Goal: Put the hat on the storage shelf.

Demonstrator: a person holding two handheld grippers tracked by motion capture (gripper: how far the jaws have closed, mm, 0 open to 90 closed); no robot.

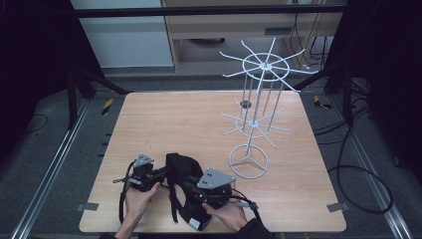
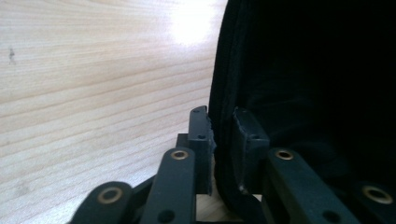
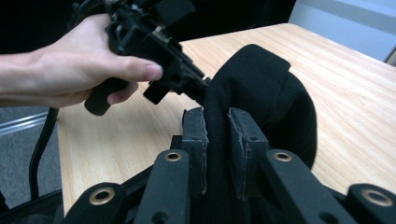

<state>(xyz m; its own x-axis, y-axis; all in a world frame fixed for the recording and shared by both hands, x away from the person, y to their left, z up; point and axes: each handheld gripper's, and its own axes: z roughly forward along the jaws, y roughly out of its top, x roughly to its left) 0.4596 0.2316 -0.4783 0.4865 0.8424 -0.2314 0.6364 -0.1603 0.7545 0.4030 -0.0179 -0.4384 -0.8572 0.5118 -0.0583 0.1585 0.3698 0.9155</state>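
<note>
the black hat sits pinched between the jaws of both the left gripper and the right gripper, each clamped on its brim edge, so lifting evenly should keep the fabric from slipping toward the wire rack beyond.

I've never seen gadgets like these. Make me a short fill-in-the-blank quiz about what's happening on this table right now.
1. Both the left gripper and the right gripper have their jaws closed on the same ____ cap.
2. The white wire rack stands on the ____ table.
3. In the high view, the rack is on the ____ half of the table.
4. On the rack's hooks hang ____ caps.

Missing words: black; wooden; right; no
</note>
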